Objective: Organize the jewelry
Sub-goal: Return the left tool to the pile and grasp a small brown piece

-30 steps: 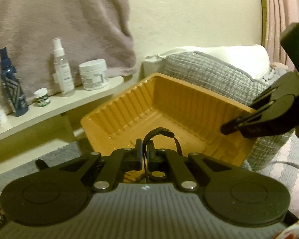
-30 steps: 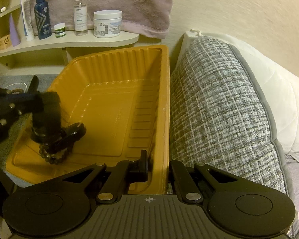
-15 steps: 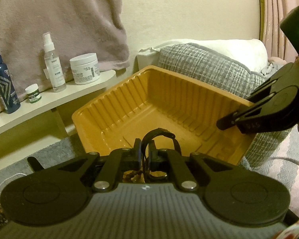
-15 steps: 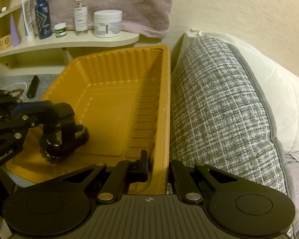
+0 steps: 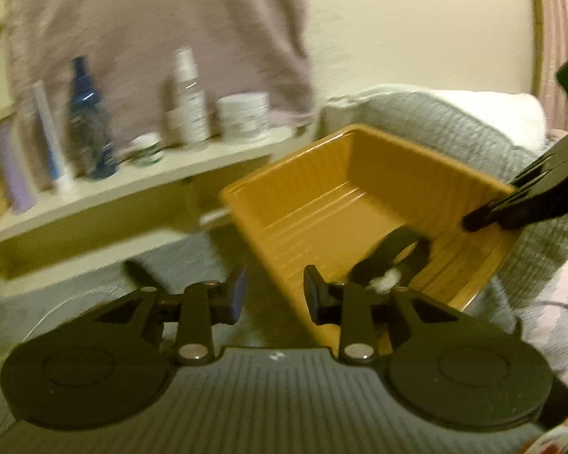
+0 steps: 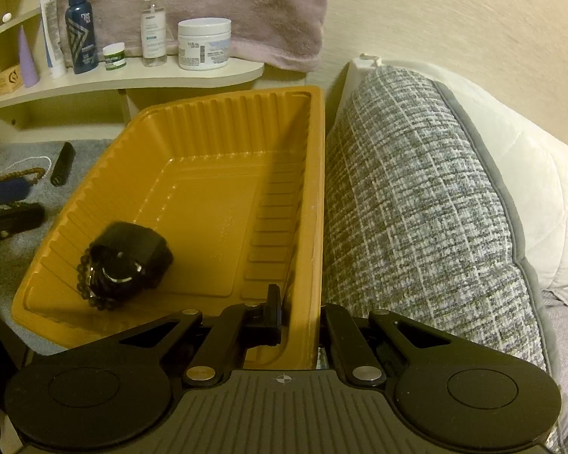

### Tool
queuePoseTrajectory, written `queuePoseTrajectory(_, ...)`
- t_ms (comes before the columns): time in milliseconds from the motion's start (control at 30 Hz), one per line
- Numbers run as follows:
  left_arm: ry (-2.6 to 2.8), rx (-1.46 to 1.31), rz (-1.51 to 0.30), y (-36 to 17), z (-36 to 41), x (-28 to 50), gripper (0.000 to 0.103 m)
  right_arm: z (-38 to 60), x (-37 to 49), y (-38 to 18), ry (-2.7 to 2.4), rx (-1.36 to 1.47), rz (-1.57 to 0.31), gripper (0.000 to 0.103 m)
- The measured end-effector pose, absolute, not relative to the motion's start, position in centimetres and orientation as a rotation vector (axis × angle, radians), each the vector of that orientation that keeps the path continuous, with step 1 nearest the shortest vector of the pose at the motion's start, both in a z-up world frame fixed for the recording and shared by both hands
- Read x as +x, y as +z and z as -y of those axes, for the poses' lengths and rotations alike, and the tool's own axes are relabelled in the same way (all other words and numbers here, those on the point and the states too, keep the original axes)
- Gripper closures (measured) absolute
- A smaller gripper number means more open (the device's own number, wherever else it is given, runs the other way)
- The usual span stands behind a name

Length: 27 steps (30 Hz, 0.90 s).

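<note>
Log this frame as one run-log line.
left gripper: open, empty | right gripper: shut on tray wall | black bracelets: in tray

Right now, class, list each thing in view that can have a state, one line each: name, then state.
Left gripper: open, holding nothing.
Right gripper: shut on the tray wall.
Tray: tilted, propped against the cushion.
Bracelets: lying in the tray, released.
Spray bottle: upright on the shelf, capped.
Jar: upright, lid on.
</note>
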<state>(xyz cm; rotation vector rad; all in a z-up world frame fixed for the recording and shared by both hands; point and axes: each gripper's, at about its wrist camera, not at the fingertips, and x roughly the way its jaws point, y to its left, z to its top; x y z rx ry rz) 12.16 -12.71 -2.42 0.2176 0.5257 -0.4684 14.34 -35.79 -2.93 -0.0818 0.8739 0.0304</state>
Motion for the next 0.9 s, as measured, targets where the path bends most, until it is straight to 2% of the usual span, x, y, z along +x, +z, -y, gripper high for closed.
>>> queuePoseTrajectory(367,-0.27,0.207,-0.583,-4.0,6.2,12.1,0.074,35.8,14.2,-3.1,0.027,-0.081,-0.878,0.099)
queuePoseTrajectory(900,-0.175,0.263,-0.617,-5.7,3.1,12.8,0.074,35.8,14.3,-3.1,0.026,-0.084,-0.88,0.099)
